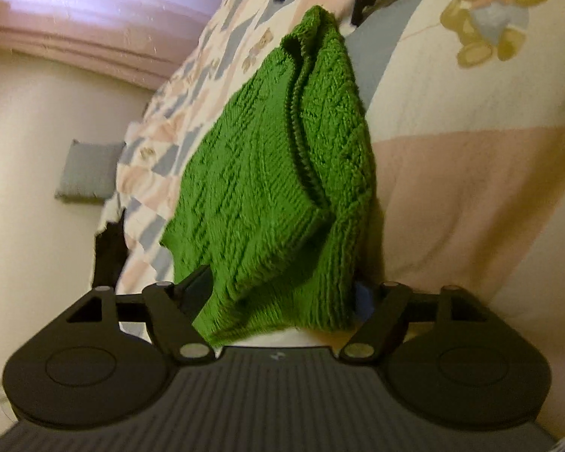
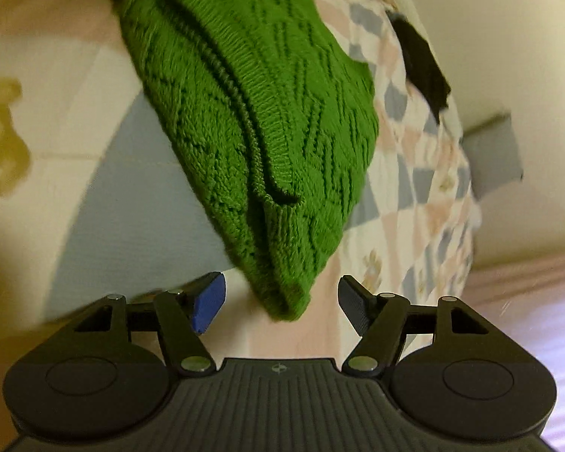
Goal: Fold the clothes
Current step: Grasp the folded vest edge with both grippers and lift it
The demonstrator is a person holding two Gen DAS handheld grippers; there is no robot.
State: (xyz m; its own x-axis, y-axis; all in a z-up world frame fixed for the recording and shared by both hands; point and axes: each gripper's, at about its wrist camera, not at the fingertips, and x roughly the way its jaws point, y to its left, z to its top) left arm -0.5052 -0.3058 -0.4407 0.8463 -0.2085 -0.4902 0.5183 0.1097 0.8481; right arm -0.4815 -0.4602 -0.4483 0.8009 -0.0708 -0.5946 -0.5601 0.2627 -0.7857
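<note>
A bed with a teddy-bear patchwork quilt (image 1: pixel 471 188) carries the folded green knit sweater (image 1: pixel 282 173).

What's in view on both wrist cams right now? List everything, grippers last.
Knit sweater: one, green, folded over on the bed quilt.
Quilt: one, cream, pink and blue patchwork with teddy bear prints, under the sweater.
Cushion: one, grey-blue, beside the bed's far side.
Dark item: one, black, at the quilt's edge; cannot tell what it is.
Curtain: pink, background.
Left gripper: black, sweater edge between its fingers; grip hidden.
Right gripper: black, blue pad, open around the sweater's corner.
</note>
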